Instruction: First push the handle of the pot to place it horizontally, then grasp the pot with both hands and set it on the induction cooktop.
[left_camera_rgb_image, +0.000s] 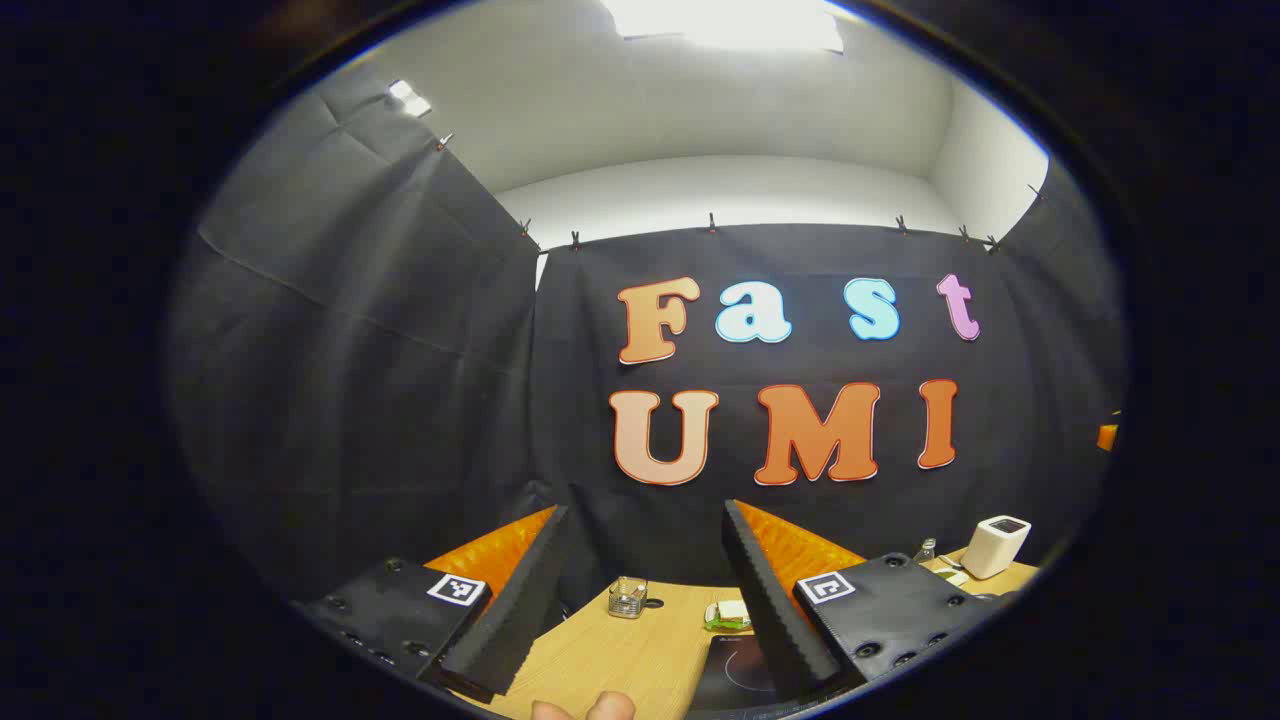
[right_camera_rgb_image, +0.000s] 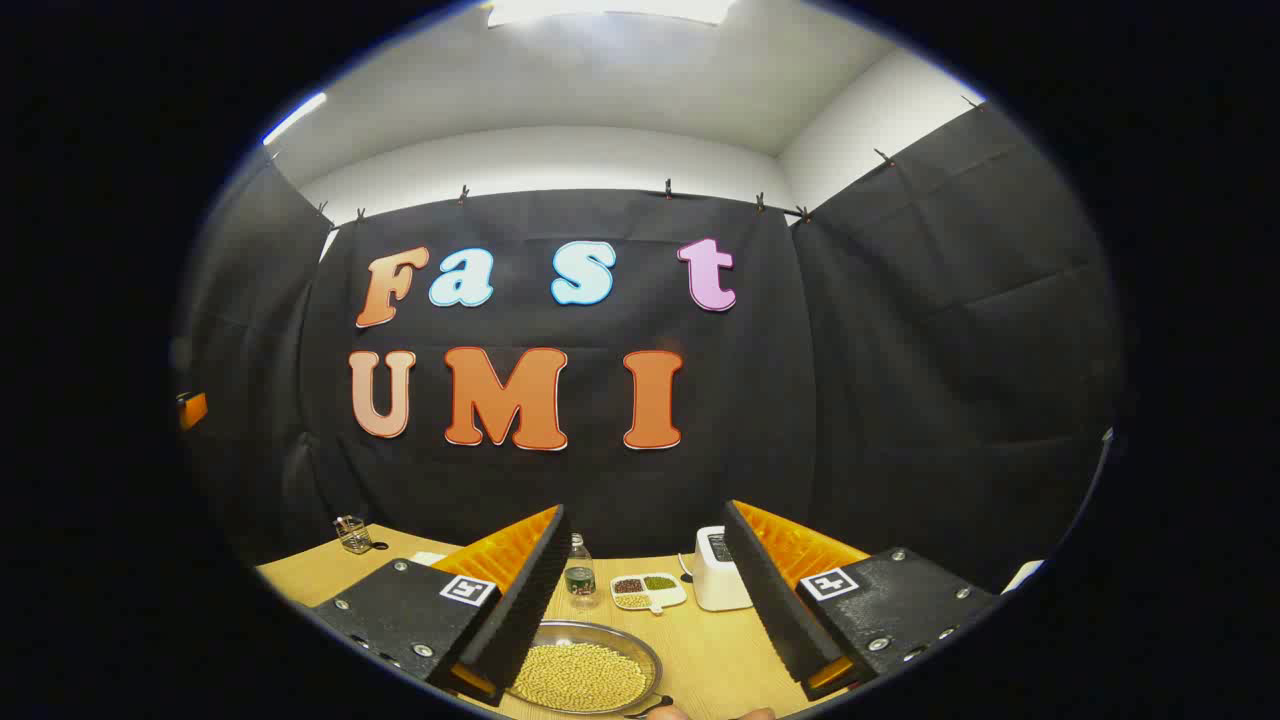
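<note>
Pot (right_camera_rgb_image: 583, 675): shallow metal pan full of pale beans, sitting on the table (right_camera_rgb_image: 720, 655), low in the right gripper view, right by that gripper's left finger.
Cooktop (left_camera_rgb_image: 735, 670): dark glass, low in the left gripper view, partly behind a finger.
Left gripper (left_camera_rgb_image: 645, 595): wide open, nothing in it, up off the table.
Right gripper (right_camera_rgb_image: 645, 590): also spread, empty.
Further back: bottle (right_camera_rgb_image: 579, 578), tray (right_camera_rgb_image: 648, 591) of beans, white box (right_camera_rgb_image: 718, 582), small glass (left_camera_rgb_image: 627, 597).
</note>
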